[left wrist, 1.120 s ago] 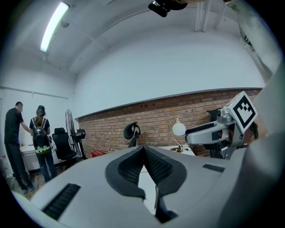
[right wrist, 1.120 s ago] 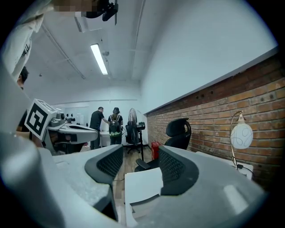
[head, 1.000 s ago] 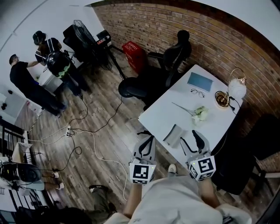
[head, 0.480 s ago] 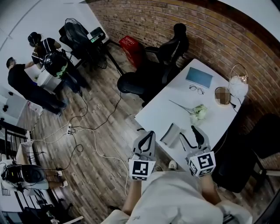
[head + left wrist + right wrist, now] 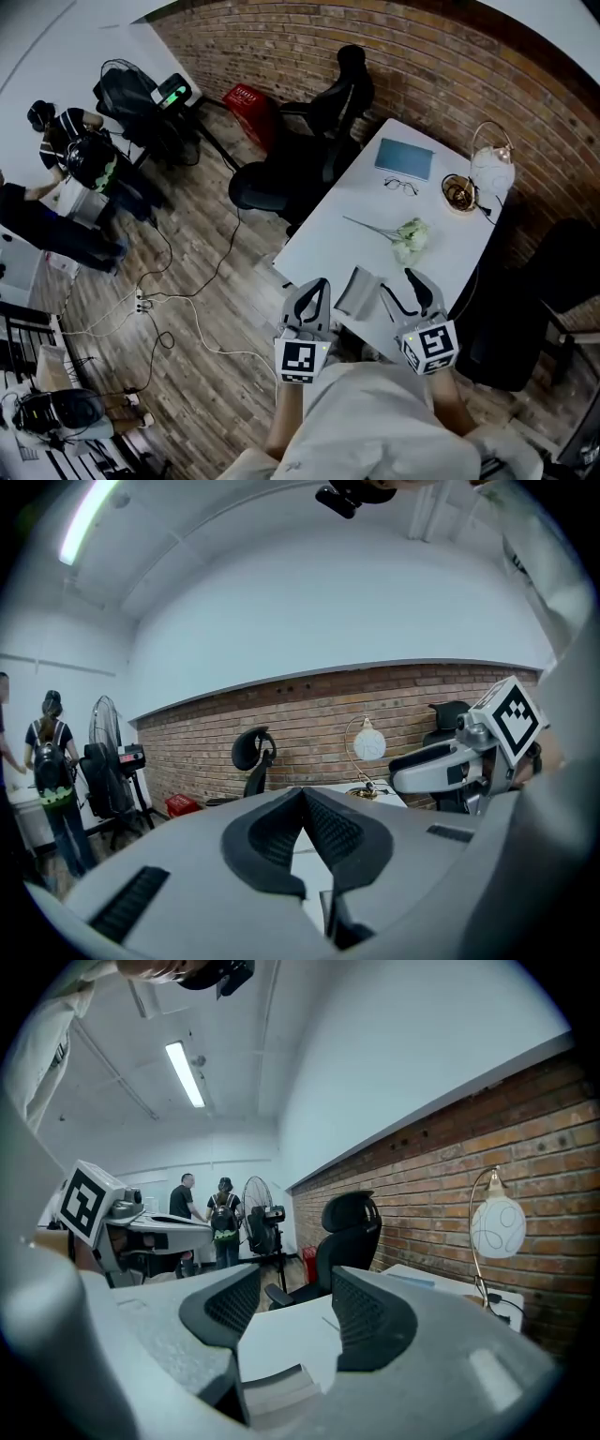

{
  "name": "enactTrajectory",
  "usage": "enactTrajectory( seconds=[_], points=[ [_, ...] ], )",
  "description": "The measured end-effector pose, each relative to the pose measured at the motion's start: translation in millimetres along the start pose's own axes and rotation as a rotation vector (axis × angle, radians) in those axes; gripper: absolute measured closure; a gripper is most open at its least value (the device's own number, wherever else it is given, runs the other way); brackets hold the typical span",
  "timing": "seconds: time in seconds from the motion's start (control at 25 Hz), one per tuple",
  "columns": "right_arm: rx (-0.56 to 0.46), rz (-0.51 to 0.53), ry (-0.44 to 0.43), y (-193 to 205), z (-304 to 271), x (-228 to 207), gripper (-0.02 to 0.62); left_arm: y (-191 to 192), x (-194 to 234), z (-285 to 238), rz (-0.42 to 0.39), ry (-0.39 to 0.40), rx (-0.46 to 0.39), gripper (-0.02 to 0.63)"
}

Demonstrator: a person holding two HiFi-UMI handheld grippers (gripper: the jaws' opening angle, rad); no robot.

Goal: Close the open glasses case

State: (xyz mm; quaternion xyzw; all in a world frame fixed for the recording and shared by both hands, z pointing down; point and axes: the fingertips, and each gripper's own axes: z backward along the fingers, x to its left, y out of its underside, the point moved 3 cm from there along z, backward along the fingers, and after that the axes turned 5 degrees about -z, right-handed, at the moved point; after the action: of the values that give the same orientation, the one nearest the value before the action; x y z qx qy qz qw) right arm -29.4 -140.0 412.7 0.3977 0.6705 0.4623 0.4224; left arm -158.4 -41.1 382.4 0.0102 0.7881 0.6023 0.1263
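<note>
The open grey glasses case [image 5: 360, 292] lies at the near edge of the white table [image 5: 441, 244]. My left gripper [image 5: 320, 287] hovers just left of the case, off the table's edge, with its jaws shut and nothing between them [image 5: 305, 794]. Just right of the case, my right gripper [image 5: 403, 291] is open and holds nothing. In the right gripper view the case [image 5: 272, 1387] shows low between the spread jaws of the right gripper [image 5: 295, 1297], and the left gripper [image 5: 141, 1232] is seen at the left.
Farther along the table lie a white flower sprig [image 5: 403, 236], spectacles [image 5: 400, 185], a blue book [image 5: 405, 157], a gold dish [image 5: 457, 192] and a globe lamp [image 5: 492, 169]. A black office chair [image 5: 281, 178] stands at the table's left. Two people [image 5: 56, 169] stand far left, and cables [image 5: 169, 300] lie on the floor.
The head view has swung, so the table sits further left and higher in the picture. Both grippers keep their places either side of the case, left shut and right open.
</note>
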Motion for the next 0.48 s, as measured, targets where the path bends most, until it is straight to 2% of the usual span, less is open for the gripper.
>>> enactTrajectory(
  seconds=[0.16, 0.48],
  points=[
    [0.015, -0.027, 0.093, 10, -4, -5, 0.356, 4, 3, -22, -0.015, 0.093, -0.036, 0.601],
    [0.039, -0.094, 0.266, 37, -17, -8, 0.357, 29, 9, -58, -0.018, 0.295, -0.02, 0.601]
  ],
)
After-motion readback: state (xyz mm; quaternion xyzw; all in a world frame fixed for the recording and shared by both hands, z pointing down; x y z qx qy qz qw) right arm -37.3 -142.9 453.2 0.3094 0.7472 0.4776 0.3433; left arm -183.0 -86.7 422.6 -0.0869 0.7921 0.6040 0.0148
